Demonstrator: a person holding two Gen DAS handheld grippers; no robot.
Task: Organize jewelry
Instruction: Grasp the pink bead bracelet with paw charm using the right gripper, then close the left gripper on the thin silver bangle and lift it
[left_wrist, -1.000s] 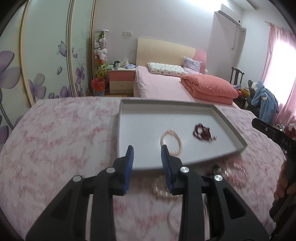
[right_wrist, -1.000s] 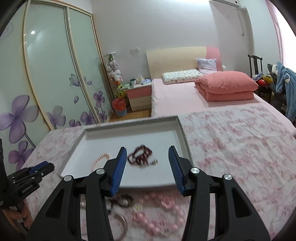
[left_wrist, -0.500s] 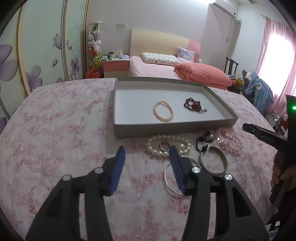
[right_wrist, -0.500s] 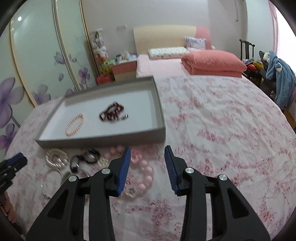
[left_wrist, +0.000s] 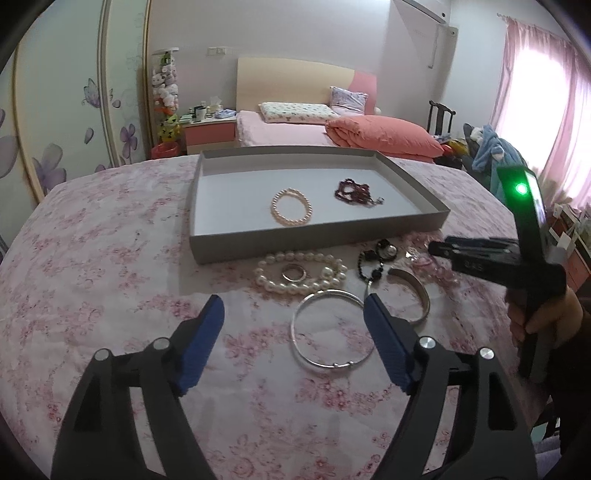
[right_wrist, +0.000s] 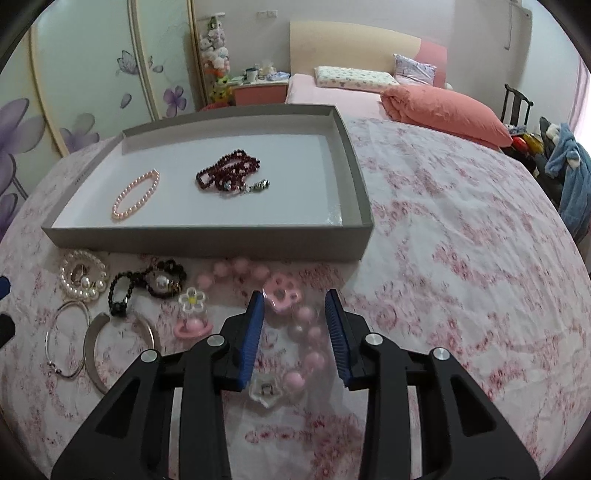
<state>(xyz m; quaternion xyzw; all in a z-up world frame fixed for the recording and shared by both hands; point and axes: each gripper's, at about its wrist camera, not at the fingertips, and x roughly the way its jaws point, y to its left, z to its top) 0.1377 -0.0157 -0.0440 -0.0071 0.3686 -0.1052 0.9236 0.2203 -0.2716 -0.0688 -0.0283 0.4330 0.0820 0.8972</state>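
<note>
Jaws of the left gripper (left_wrist: 293, 314) have just been opening wide, nothing between them; right gripper (right_wrist: 295, 308) jaws have been narrowing around the pink chunky bead necklace (right_wrist: 306, 332), not pressing it.

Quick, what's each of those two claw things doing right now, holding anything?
Left gripper: open, jaws just been widening, holding nothing, above the silver bangle.
Right gripper: open, jaws just been narrowing around the pink bead bracelet, not gripping it.

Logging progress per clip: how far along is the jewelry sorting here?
Early. Done: a pink pearl bracelet and dark red beads lie in the grey tray. In hand: nothing; the right tongs straddle the pink bead bracelet. Left: the white pearl bracelet, silver bangle and black beads on the cover.
</note>
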